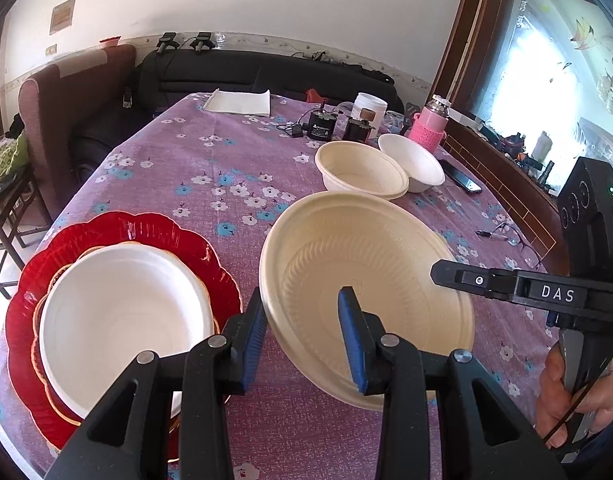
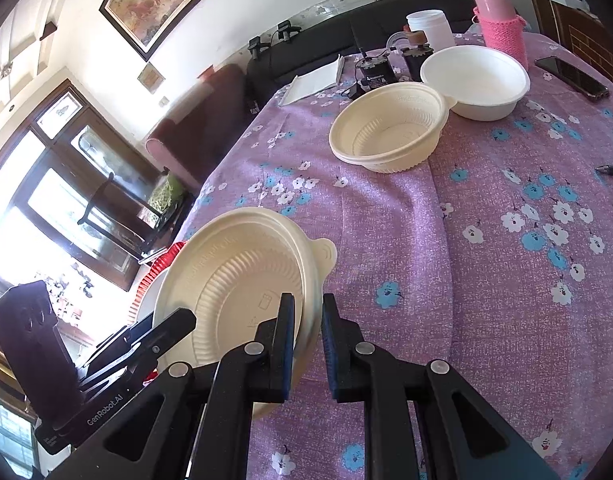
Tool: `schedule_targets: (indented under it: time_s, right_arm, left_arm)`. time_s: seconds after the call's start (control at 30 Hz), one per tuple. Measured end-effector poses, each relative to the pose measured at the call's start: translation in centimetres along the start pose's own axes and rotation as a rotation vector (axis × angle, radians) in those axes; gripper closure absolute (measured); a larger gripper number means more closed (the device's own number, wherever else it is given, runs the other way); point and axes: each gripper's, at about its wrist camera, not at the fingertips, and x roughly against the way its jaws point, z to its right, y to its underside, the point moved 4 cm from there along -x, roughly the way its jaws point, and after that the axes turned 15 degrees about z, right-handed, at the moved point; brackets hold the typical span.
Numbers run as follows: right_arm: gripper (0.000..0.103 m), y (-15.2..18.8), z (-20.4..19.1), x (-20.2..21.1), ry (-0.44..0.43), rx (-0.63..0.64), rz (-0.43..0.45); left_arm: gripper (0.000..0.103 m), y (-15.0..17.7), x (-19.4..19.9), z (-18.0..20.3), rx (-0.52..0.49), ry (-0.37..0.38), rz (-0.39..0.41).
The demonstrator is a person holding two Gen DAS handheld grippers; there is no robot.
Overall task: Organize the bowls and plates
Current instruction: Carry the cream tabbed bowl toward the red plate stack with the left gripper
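A cream plastic bowl (image 1: 370, 280) is tilted above the purple tablecloth; it also shows in the right wrist view (image 2: 234, 280). My left gripper (image 1: 302, 320) is open, its fingers straddling the bowl's left rim. My right gripper (image 2: 308, 328) grips the bowl's right rim between its blue pads; its finger also shows in the left wrist view (image 1: 506, 284). To the left a white bowl (image 1: 126, 320) sits in a red scalloped plate (image 1: 30, 280). Farther back stand a cream bowl (image 1: 360, 170) and a white bowl (image 1: 412, 162), also seen in the right wrist view as cream bowl (image 2: 390, 124) and white bowl (image 2: 476, 80).
At the table's far end are a pink flask (image 1: 430, 120), a white jar (image 1: 368, 108), black devices (image 1: 322, 124) and a folded white cloth (image 1: 238, 102). A phone (image 1: 462, 178) and glasses (image 1: 510, 236) lie at the right. An armchair (image 1: 66, 120) and sofa stand behind.
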Motion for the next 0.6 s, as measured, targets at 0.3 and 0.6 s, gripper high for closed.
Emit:
schedule_targets:
  time_s: [0.3,0.6]
  right_arm:
    - [0.087,0.0,-1.3,-0.6,-0.017,0.017,-0.009]
    - [0.087,0.1,-2.5,-1.3,-0.035,0.032,-0.019]
  left_arm:
    - [0.069,-0.4,0.7,-1.2,0.019,-0.018,0.020]
    - [0.069,-0.7,1.3,-2.5,0.039,-0.040,0.037]
